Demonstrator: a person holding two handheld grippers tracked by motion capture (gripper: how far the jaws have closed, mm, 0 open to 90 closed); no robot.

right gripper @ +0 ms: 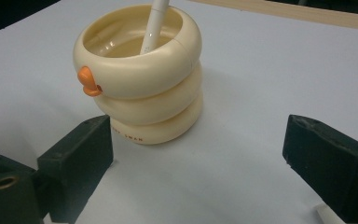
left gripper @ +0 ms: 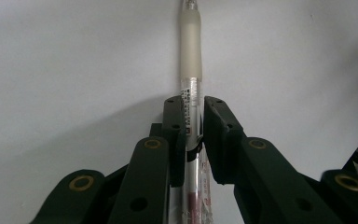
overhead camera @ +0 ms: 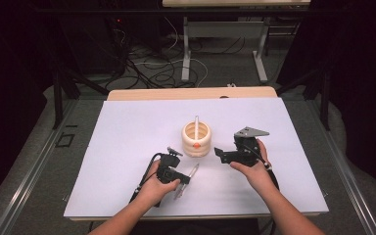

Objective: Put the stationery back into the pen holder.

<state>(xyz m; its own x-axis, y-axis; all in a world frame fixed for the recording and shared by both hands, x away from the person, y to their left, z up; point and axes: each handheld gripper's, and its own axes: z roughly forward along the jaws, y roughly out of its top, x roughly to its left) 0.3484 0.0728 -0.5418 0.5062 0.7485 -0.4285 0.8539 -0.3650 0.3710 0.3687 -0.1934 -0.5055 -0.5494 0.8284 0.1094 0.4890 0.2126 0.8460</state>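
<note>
A cream ringed pen holder (overhead camera: 196,138) with an orange beak stands mid-table, and in the right gripper view the pen holder (right gripper: 144,88) has a white pen (right gripper: 154,25) leaning inside. My left gripper (overhead camera: 185,179) is at the front, left of centre, shut on a clear pen (overhead camera: 188,180). In the left gripper view the clear pen (left gripper: 190,70) runs straight between the jaws with its frosted grip section pointing away over the sheet. My right gripper (overhead camera: 219,153) stands open just right of the holder, jaws wide apart, nothing between them (right gripper: 198,163).
A white sheet (overhead camera: 127,127) covers the table, whose wooden far edge (overhead camera: 191,93) shows behind. Beyond it are a desk frame and cables on the floor. Metal rails run along both sides.
</note>
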